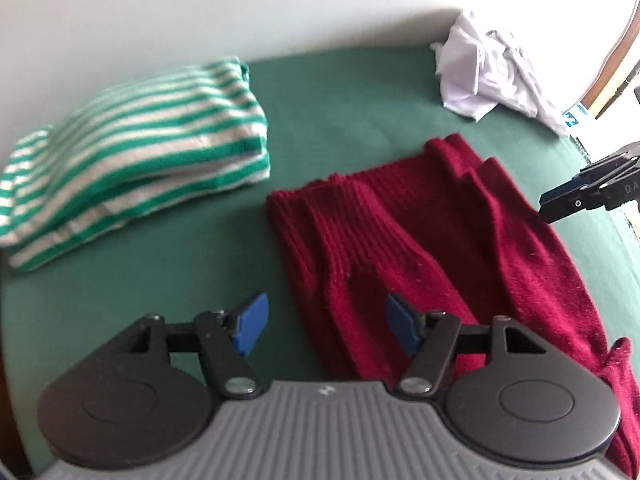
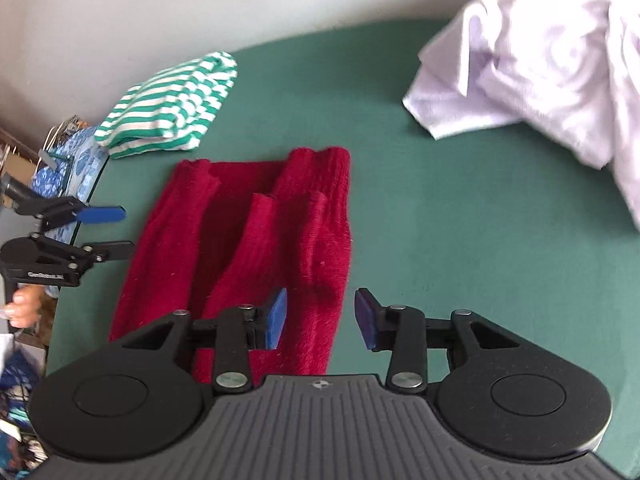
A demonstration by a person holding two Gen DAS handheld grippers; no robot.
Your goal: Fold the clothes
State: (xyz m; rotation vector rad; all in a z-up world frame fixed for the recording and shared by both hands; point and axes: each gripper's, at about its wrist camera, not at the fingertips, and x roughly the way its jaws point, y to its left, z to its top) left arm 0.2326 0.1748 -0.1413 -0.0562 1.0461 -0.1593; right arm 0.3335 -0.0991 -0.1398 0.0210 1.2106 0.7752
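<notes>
- The red knit garment point(image 2: 256, 248) lies in the middle of the green table cover point(image 2: 440, 240), partly folded lengthwise into long overlapping panels, its ribbed edge point(image 1: 332, 200) turned toward the far side.
- In the left wrist view its near end runs under the camera and off toward the lower right (the knit looks fuzzy, and the picture is a little soft).
- The left gripper point(image 1: 322, 330) hovers over the near left edge of the red garment, jaws spread wide with nothing between the blue pads point(image 1: 252, 324); one pad sits over bare green cover, the other over red knit.
- The right gripper point(image 2: 320, 318) is also parted, empty, above the garment's near right edge, one pad over knit and one over the cover.
- A green-and-white striped garment point(image 1: 136, 156) rests folded on the far left of the table, just beside the red one but apart from it.
- A crumpled white garment point(image 2: 540, 64) lies heaped at the far right, well apart from the red one.
- At the left edge of the right wrist view part of a hand point(image 2: 24, 304) shows behind the left gripper.
- A pale wall point(image 1: 240, 8) stands behind the table.
</notes>
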